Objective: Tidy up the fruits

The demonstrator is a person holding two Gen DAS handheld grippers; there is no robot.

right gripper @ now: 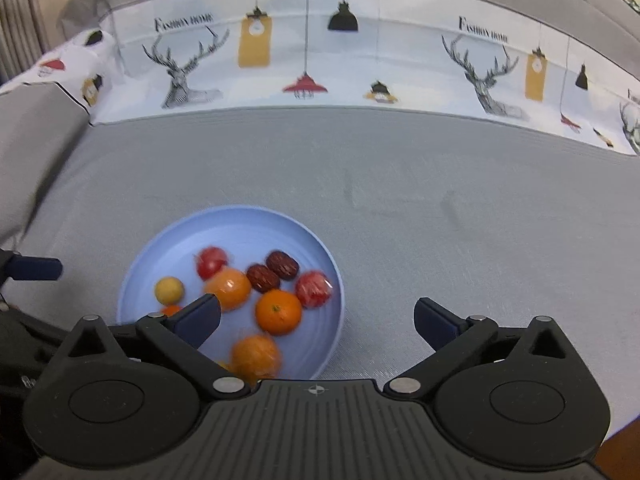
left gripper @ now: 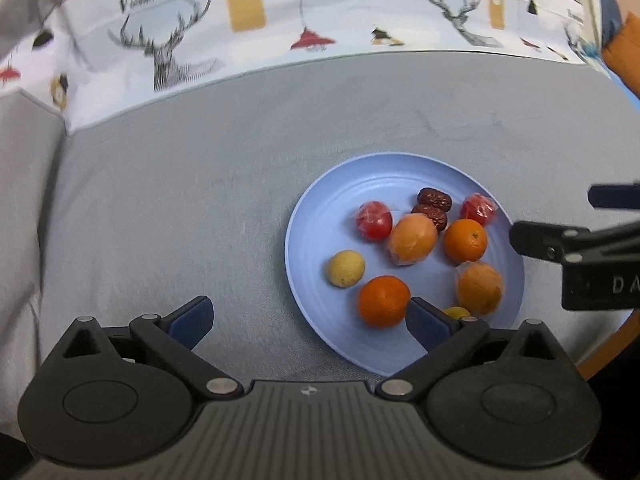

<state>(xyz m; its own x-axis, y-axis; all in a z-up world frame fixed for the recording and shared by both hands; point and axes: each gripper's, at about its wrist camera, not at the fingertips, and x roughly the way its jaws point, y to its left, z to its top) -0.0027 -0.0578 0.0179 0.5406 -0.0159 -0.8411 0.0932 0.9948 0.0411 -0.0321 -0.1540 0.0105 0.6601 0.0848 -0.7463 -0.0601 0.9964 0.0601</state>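
Observation:
A light blue plate [left gripper: 304,248] on the grey cloth holds several fruits: bare oranges [left gripper: 384,301], wrapped oranges [left gripper: 413,239], wrapped red fruits [left gripper: 374,220], two dark dates [left gripper: 434,199] and small yellow fruits [left gripper: 346,268]. My left gripper [left gripper: 310,318] is open and empty, its right finger over the plate's near edge beside an orange. My right gripper [right gripper: 318,320] is open and empty above the plate [right gripper: 248,220], its left finger over the fruits; it also shows at the right in the left wrist view [left gripper: 560,216].
The grey cloth [right gripper: 440,220] covers the table, with a printed deer-and-lamp border [right gripper: 304,52] along the back. A wooden edge [left gripper: 616,344] shows at the right.

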